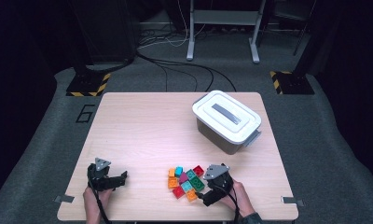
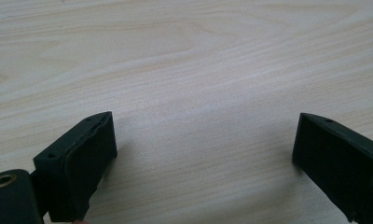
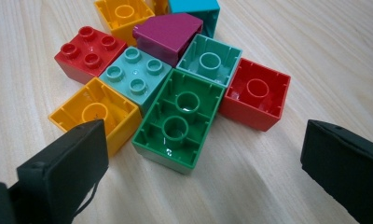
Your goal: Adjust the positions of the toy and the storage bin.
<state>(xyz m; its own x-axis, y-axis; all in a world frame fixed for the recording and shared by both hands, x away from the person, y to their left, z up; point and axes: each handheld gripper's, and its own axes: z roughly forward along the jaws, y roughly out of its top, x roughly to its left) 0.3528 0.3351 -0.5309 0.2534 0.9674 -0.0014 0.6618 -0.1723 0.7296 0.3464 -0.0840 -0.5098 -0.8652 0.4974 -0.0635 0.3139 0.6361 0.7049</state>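
Left of the blocks lies bare counter; both grippers gape wide, holding nothing; floor marking beside counter reads "6".

The blocks were red, orange, teal, green and one magenta (the long green block lay at six o'clock in the cluster). The table showed pale wood grain; the lidded box was white over grey.
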